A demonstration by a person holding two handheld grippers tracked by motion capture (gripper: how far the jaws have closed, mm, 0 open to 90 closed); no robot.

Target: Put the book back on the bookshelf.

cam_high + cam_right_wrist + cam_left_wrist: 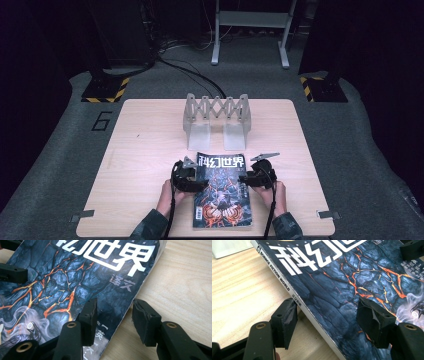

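The glossy dark magazine with the lava-crack cover (222, 192) lies flat on the pale wooden table (145, 150), long axis running away from the person, between the left gripper (327, 322) straddling its spine and the right gripper (113, 322) straddling its open edge, both jaws apart.

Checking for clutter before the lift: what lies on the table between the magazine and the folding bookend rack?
Nothing: in the high view, bare tabletop separates the magazine from the rack.
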